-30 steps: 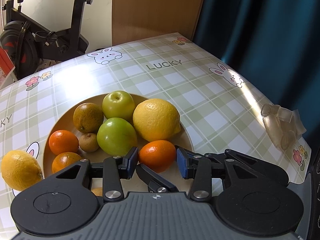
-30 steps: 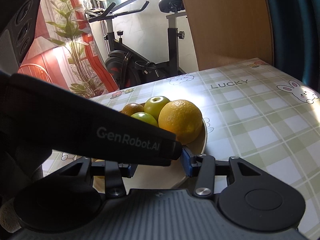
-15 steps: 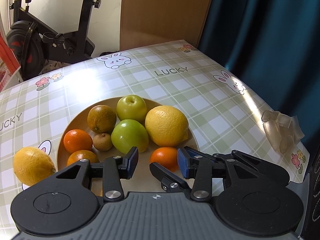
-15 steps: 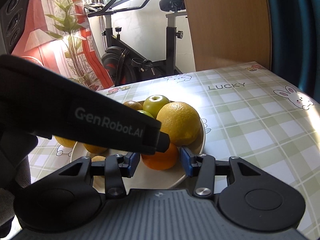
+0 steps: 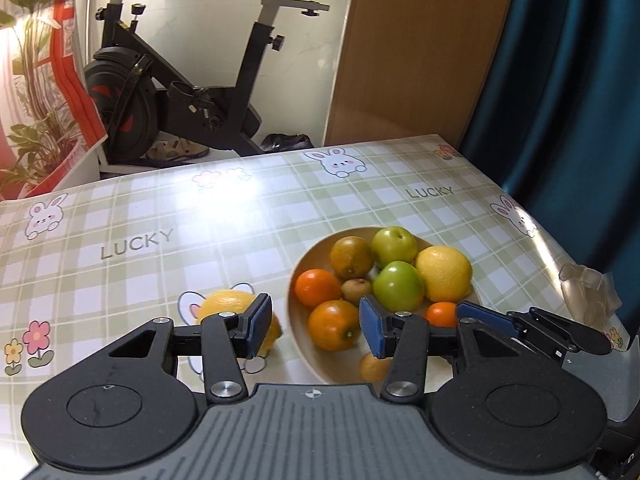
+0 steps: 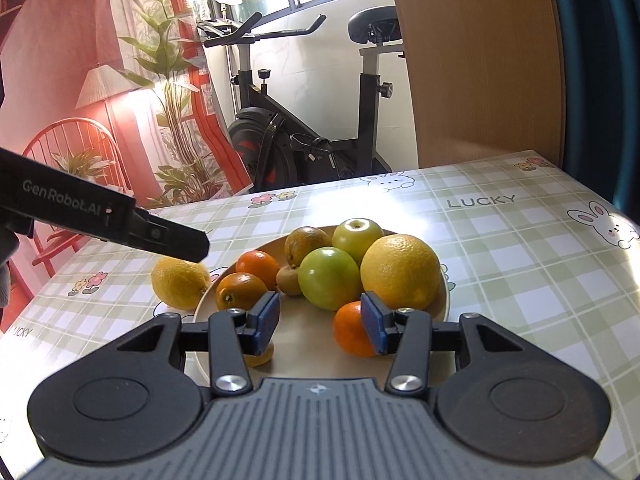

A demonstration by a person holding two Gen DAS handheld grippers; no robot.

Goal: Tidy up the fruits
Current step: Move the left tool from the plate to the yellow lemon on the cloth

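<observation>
Reaching for the lemon (image 5: 228,305) on the bench (image 5: 140,264) just beside the plate (image 5: 298,344), we carry the left tool (image 5: 316,324) wide and empty; the right tool (image 6: 320,322) is wide too, over the plate's near rim. We judge a careless close could roll the lemon away, or nudge the piled fruit.

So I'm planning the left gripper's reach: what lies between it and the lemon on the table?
Nothing. In the left wrist view the left gripper is open, and the lemon sits just behind its left finger, beside the plate.
</observation>
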